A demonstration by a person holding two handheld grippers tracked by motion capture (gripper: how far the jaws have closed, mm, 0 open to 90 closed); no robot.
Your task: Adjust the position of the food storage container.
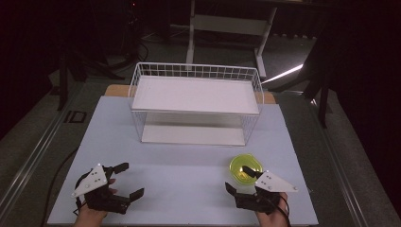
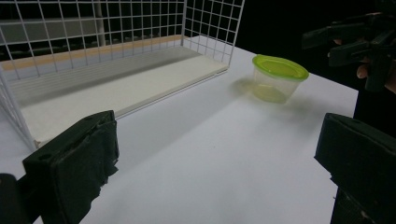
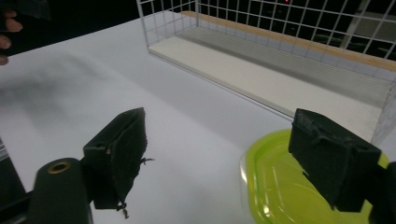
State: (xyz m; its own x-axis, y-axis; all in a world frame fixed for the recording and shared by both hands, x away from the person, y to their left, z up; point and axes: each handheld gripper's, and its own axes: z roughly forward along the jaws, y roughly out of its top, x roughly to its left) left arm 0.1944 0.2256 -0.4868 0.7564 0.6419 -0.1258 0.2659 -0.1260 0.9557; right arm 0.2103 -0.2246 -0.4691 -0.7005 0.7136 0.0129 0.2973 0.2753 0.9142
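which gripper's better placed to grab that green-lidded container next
Probably the right gripper: it hovers open right at the green-lidded container, one jaw already over the lid. The left gripper, also open, sits across the table.

A white two-tier wire rack [image 1: 196, 101] is set at the back middle of the white rectangular table [image 1: 189, 170]. A lidded yellow-green round plastic container [image 1: 245, 169] is placed before its right end, near the front edge.

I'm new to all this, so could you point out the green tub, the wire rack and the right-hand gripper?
green tub [image 2: 279, 78], left gripper view, on its clear side wall.
wire rack [image 1: 196, 71], high view, on its back top rim.
right gripper [image 1: 241, 179], high view, midway between its jaw tips.
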